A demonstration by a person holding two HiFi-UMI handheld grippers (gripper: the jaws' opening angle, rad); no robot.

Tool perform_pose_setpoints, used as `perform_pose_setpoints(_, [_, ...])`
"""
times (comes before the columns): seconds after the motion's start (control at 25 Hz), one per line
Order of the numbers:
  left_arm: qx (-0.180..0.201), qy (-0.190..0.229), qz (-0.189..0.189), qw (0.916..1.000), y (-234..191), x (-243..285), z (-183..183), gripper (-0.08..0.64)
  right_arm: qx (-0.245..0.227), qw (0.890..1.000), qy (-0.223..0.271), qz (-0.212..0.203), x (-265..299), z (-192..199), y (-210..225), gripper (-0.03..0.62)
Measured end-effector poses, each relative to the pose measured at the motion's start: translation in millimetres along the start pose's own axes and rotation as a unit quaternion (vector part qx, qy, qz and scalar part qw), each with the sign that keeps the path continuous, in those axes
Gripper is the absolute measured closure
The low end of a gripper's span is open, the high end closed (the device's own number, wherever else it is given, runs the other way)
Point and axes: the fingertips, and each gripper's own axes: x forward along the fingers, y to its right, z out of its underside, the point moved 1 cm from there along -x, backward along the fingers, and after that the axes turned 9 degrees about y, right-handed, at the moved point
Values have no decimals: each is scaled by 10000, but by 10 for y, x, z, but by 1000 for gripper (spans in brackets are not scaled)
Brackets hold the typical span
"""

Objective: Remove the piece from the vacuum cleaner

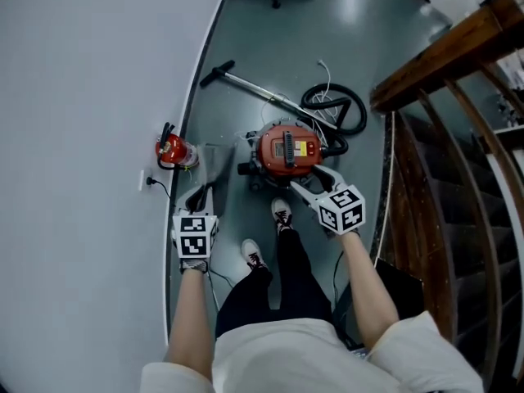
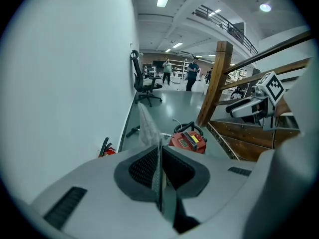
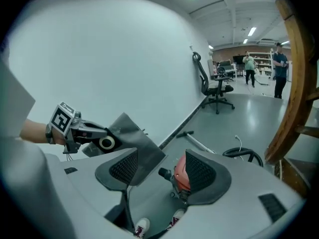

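A person stands over a red vacuum cleaner (image 1: pixel 286 150) on the grey floor (image 1: pixel 270 39), working 2 handheld grippers. The left gripper (image 1: pixel 200 193) is clamped on a flat grey piece (image 1: pixel 216 164), held clear of the machine, off to its left beside the white wall (image 1: pixel 82 97). The right gripper (image 1: pixel 313 180), jaws spread wide with nothing gripped, hangs above the vacuum cleaner. 1 red fire extinguisher (image 1: pixel 172 150) sits at the wall's foot.
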Motion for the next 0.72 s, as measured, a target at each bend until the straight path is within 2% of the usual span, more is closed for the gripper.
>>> perform_pose_setpoints(0.4, [57,540,311,9980,153,-723,-587,529,-567,9950,808,-124,-704,-965,-569,301])
perform_pose_setpoints(0.64, [165,839,537,9949,279,-1020,-909,529,-804,9909,1077,-72,-1053,-1261,-793,356])
perform_pose_setpoints(0.72, [277,917,611,9935,334,-1093,-1036,529,-926,9896,1104,-36,-1154,-1343,-852,405])
